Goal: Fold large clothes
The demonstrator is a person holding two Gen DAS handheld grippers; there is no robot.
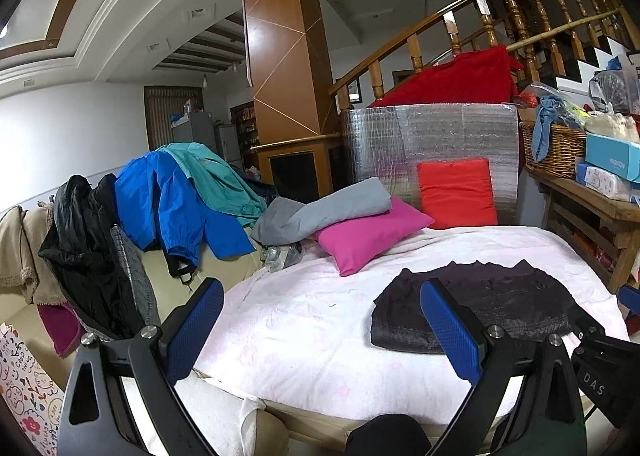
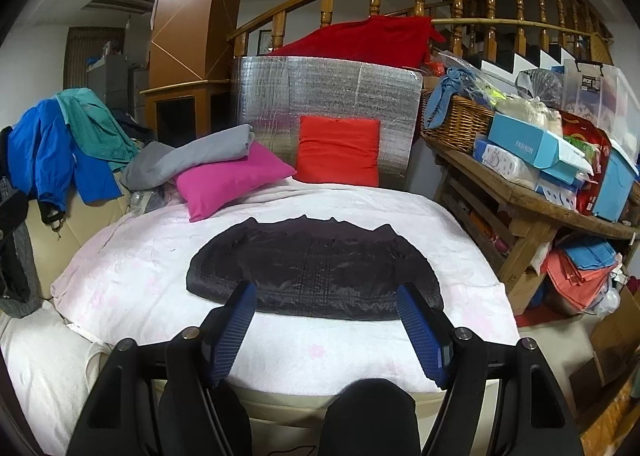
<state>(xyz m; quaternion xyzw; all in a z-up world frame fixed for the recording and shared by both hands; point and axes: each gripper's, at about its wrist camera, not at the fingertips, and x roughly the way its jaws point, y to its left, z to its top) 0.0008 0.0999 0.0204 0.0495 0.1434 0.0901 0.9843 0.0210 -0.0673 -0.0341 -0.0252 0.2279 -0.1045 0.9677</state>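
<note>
A dark, shiny quilted garment [image 2: 316, 268] lies folded into a flat block on the pale pink blanket [image 2: 132, 276] of the bed. In the left wrist view the garment [image 1: 500, 300] sits to the right. My left gripper [image 1: 320, 288] is open and empty, held above the bed's near edge, left of the garment. My right gripper [image 2: 326, 290] is open and empty, held in front of the garment's near edge, apart from it. Part of the right gripper's black body [image 1: 608, 368] shows at the lower right of the left wrist view.
A pink pillow [image 2: 228, 178], an orange pillow [image 2: 340, 154] and a folded grey garment [image 2: 192, 156] lie at the bed's far end. Blue, teal and black jackets [image 1: 168, 200] hang over the sofa at left. A cluttered wooden bench [image 2: 532, 208] stands at right.
</note>
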